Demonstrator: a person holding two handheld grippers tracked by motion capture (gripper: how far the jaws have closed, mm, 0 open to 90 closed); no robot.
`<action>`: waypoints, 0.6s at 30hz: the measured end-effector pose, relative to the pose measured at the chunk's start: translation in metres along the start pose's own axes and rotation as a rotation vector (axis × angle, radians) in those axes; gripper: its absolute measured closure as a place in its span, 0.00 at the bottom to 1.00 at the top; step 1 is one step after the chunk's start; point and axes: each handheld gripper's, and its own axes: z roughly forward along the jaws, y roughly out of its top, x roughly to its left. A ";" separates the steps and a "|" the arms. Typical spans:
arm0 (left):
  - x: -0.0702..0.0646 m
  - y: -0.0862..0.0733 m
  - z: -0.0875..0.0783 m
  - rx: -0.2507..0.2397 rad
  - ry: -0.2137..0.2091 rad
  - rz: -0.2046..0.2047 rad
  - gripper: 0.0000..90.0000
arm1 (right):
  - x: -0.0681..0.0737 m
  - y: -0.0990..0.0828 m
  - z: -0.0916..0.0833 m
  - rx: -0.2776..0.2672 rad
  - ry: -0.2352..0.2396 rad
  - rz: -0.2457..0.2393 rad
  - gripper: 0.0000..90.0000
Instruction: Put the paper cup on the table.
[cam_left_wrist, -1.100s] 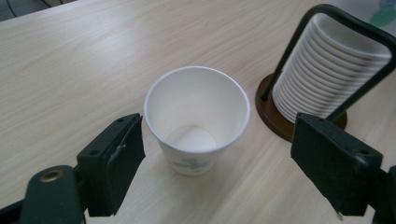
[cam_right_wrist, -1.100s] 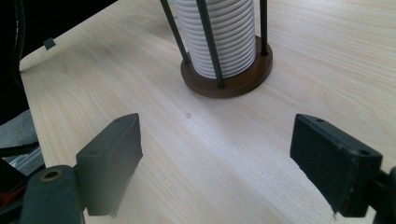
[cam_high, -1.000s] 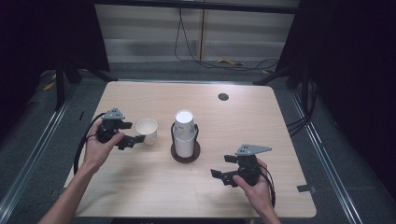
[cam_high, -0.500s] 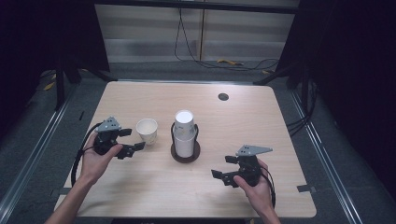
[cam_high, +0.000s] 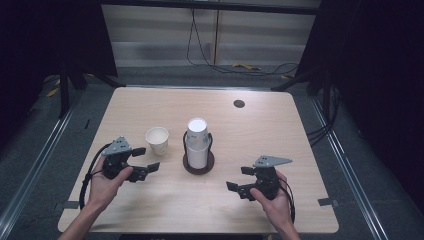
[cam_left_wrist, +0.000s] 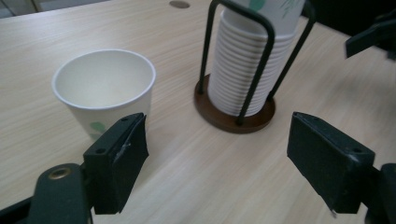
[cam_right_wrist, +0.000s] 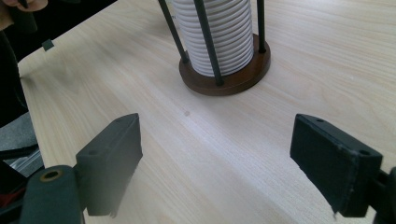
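Counter: pale wood-grain counter (cam_high: 280, 135), rounded corners, with a small dark round grommet (cam_high: 239, 104) set in its far right part.

Your left tongs (cam_high: 145, 159) sit at the near left of the counter, held in your left hand (cam_high: 102, 186). Jaws stand wide apart, nothing between them. In the left gripper view the same tongs (cam_left_wrist: 236, 161) face a single white paper cup (cam_left_wrist: 106, 91), which stands upright and open-mouthed just beyond the left jaw, apart from it. A small green mark shows low on the cup's wall.

From above, that cup (cam_high: 157, 140) stands just left of the tall stack of white paper cups (cam_high: 198, 142), not touching it. The stack is nested upside down inside a black wire holder on a round dark-brown wooden base (cam_high: 198, 166), near the middle of the counter. In the left gripper view the stack (cam_left_wrist: 247, 65) shows its ribbed rims, with the wire uprights running up its sides and the base (cam_left_wrist: 219, 116) flat on the counter.

Your right tongs (cam_high: 238, 178) sit at the near right, held in your right hand (cam_high: 272, 200). Jaws also wide apart and holding nothing. In the right gripper view these tongs (cam_right_wrist: 233, 163) point toward the base (cam_right_wrist: 233, 81) of the holder, well short of it, with bare counter (cam_right_wrist: 205, 154) between the jaws.

A grey three-cornered plate tops each tool; black cables trail back toward your forearms.
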 end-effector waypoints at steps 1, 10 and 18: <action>-0.001 -0.002 0.000 -0.009 0.005 -0.001 0.22 | 0.000 0.000 0.000 0.000 0.003 -0.002 0.18; -0.015 -0.016 -0.002 0.004 0.003 0.034 0.21 | 0.001 0.000 0.002 0.002 0.005 -0.003 0.18; -0.017 -0.032 0.001 0.024 0.033 0.025 0.19 | 0.003 -0.003 0.005 0.008 0.005 -0.013 0.18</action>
